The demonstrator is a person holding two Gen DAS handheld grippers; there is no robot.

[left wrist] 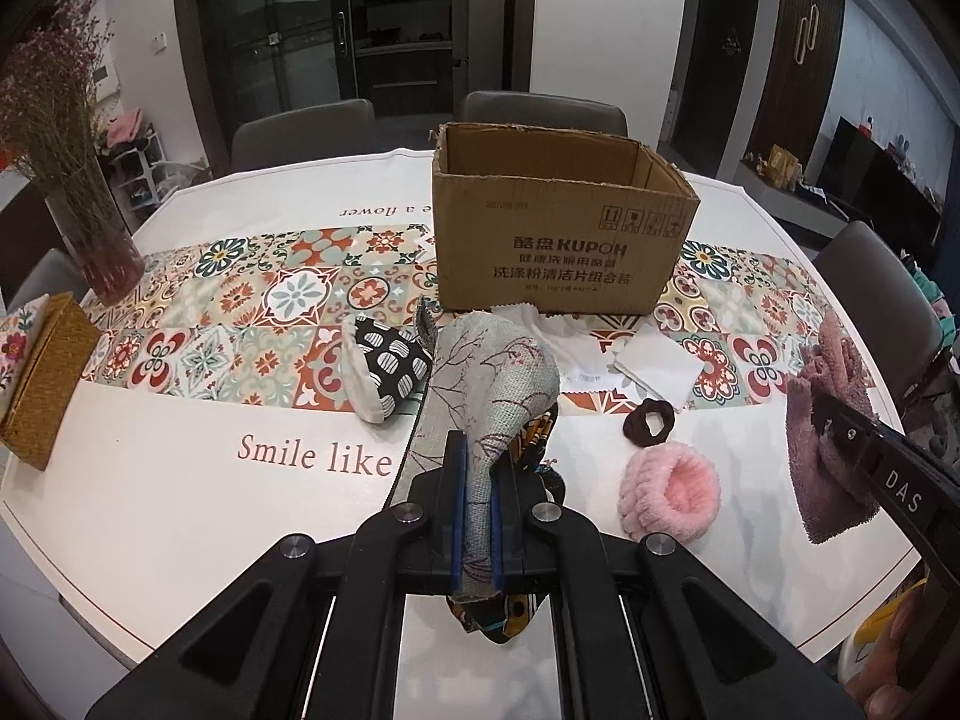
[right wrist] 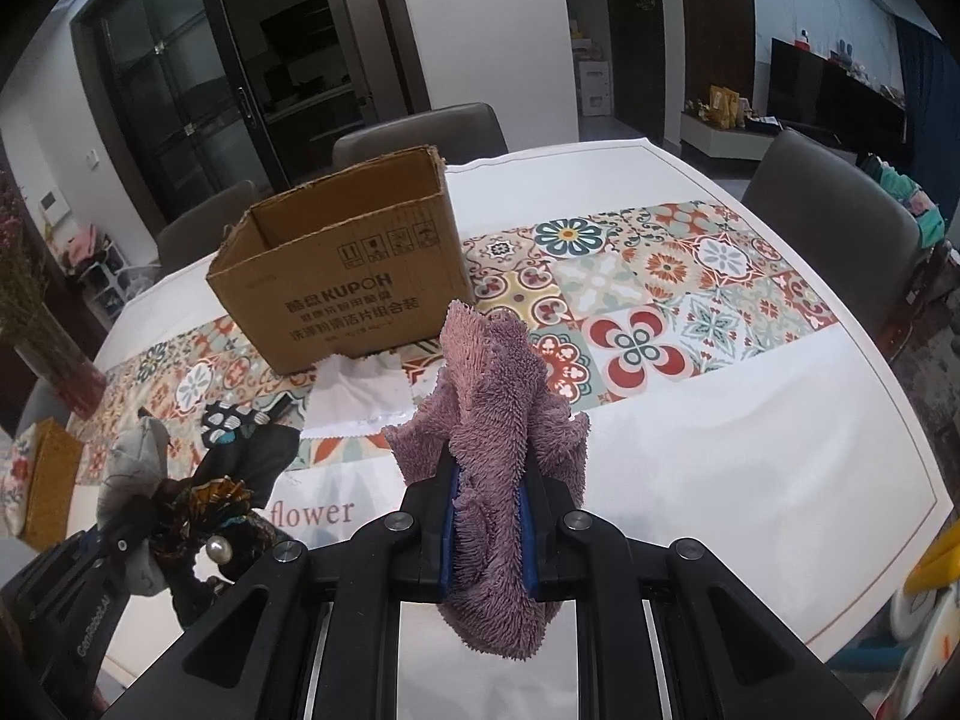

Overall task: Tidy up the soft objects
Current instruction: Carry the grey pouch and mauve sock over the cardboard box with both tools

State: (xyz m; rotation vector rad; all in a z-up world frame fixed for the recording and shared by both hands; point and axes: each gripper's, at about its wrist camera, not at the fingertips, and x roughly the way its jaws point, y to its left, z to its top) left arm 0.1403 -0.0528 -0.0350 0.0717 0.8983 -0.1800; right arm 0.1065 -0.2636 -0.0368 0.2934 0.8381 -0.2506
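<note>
My left gripper (left wrist: 478, 474) is shut on a grey printed fabric pouch (left wrist: 498, 378), held above the table with a dark patterned cloth (left wrist: 531, 450) hanging under it. My right gripper (right wrist: 487, 498) is shut on a purple fluffy towel (right wrist: 498, 420); it also shows in the left wrist view (left wrist: 831, 414) at the right. An open cardboard box (left wrist: 558, 228) stands on the table behind, also in the right wrist view (right wrist: 348, 276). A pink fuzzy band (left wrist: 669, 495), a dark scrunchie (left wrist: 648, 423), a black-and-white patterned pouch (left wrist: 384, 363) and white cloths (left wrist: 657, 372) lie on the table.
A vase of dried flowers (left wrist: 90, 222) and a tan woven item (left wrist: 45, 378) stand at the table's left. Grey chairs (left wrist: 540, 111) surround the round table (left wrist: 180, 510). The left gripper with its pouch shows at the lower left of the right wrist view (right wrist: 138, 480).
</note>
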